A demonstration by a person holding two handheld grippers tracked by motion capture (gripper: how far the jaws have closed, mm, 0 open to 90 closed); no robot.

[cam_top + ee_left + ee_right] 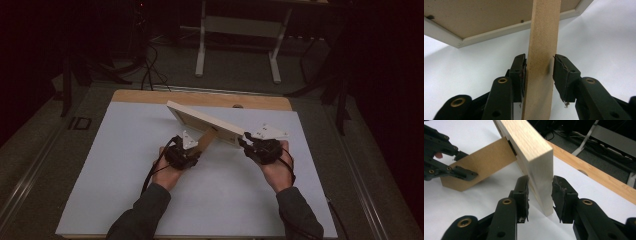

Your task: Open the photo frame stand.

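High view: a pale wooden picture frame point(207, 122) stands tilted on the white table sheet point(115, 165), between the two tongs; its brown fibreboard easel stand point(206, 140) juts toward the left gripper point(192, 156), whose jaws pinch the strip's flat faces; the right gripper point(246, 141) straddles the frame's near corner, one pad touching, the other seemingly just clear, so a firm grip cannot be told; likely the stand is being set out; hold the frame steady at its corner, swing the strip slowly, avoid twisting its hinge.
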